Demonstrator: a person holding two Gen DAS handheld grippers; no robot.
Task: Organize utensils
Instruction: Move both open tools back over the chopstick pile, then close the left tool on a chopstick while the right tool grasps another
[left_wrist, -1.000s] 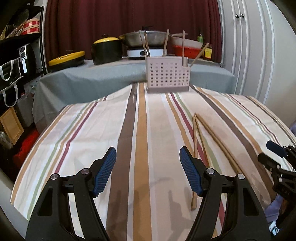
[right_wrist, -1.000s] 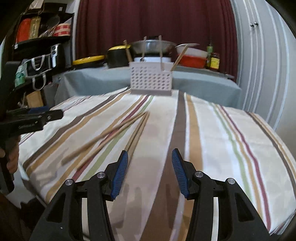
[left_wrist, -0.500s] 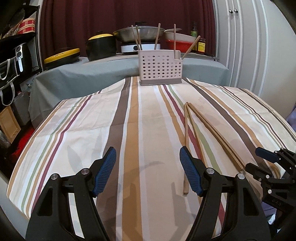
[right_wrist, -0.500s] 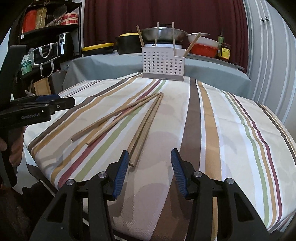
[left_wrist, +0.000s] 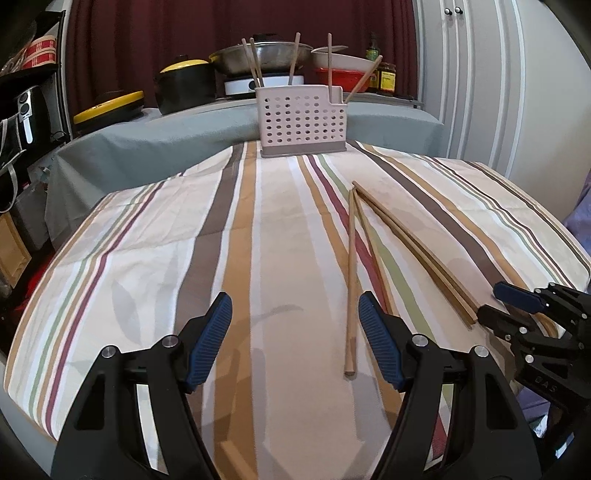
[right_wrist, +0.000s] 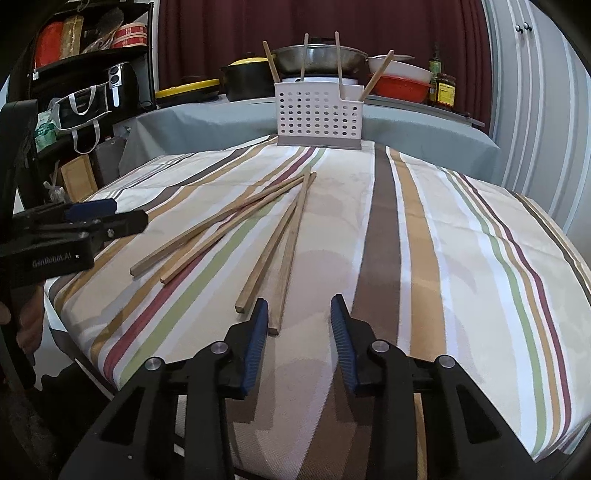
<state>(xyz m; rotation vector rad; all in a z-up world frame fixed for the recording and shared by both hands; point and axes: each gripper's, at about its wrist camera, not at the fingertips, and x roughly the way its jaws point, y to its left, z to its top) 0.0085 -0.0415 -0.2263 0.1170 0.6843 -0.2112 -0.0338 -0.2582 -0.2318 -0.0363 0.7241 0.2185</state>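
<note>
Several wooden chopsticks (left_wrist: 351, 273) (right_wrist: 280, 236) lie loose on the striped tablecloth (left_wrist: 240, 240), fanned out toward me. A white perforated utensil holder (left_wrist: 303, 120) (right_wrist: 319, 114) stands at the table's far edge with several chopsticks upright in it. My left gripper (left_wrist: 295, 325) hovers open over the cloth, its right finger beside the nearest chopstick's end. My right gripper (right_wrist: 297, 332) is open too, just right of the closest chopstick ends, nothing between its fingers. Each gripper shows at the other view's edge: the right gripper (left_wrist: 517, 306), the left gripper (right_wrist: 96, 218).
Behind the holder a grey-covered counter (left_wrist: 147, 140) carries a black pot with yellow lid (left_wrist: 184, 83), a wok on a burner (left_wrist: 264, 61) and a red bowl (right_wrist: 400, 86). Dark shelves (right_wrist: 85, 74) stand at left, white cabinet doors (left_wrist: 465, 74) at right. A hand (right_wrist: 26, 317) holds the left gripper.
Both grippers have pulled back and lowered toward the near edge of the table, so the chopsticks' near ends now sit close to the fingers. Both stay open.
</note>
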